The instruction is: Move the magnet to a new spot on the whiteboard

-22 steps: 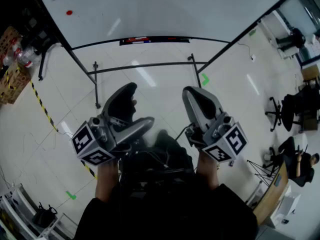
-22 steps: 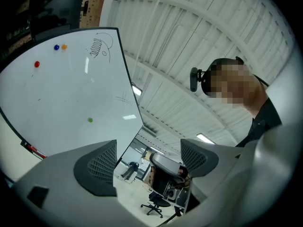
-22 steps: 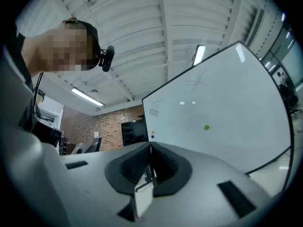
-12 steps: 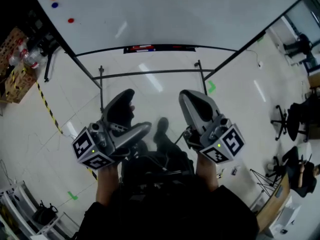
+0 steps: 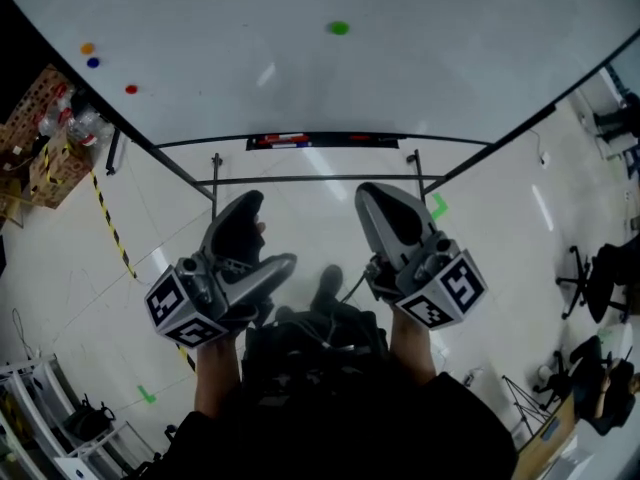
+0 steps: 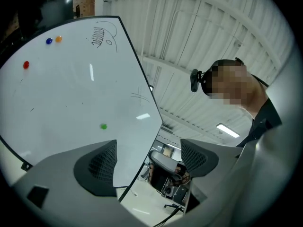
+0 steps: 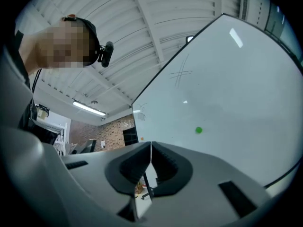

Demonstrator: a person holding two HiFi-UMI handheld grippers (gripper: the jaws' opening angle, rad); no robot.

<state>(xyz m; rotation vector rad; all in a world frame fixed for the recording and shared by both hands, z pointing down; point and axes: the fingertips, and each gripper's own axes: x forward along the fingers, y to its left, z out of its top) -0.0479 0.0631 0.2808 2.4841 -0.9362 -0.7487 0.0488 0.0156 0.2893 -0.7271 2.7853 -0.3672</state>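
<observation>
A small green magnet sticks to the whiteboard, well above and ahead of both grippers. My left gripper is held low near my body, open, with nothing between its fingers. The right gripper is beside it, shut and empty. In the left gripper view the green magnet shows on the whiteboard above the left pad, far from the gripper. The right gripper view has the green magnet up and to the right of the shut gripper.
Orange, blue and red magnets sit at the board's left. A marker tray runs along its lower edge, above the stand's crossbar. Crates stand at the left, office chairs at the right.
The head view has tilted up, so more of the whiteboard shows and the green magnet sits lower in the picture. Both grippers keep nearly the same place and jaw state.
</observation>
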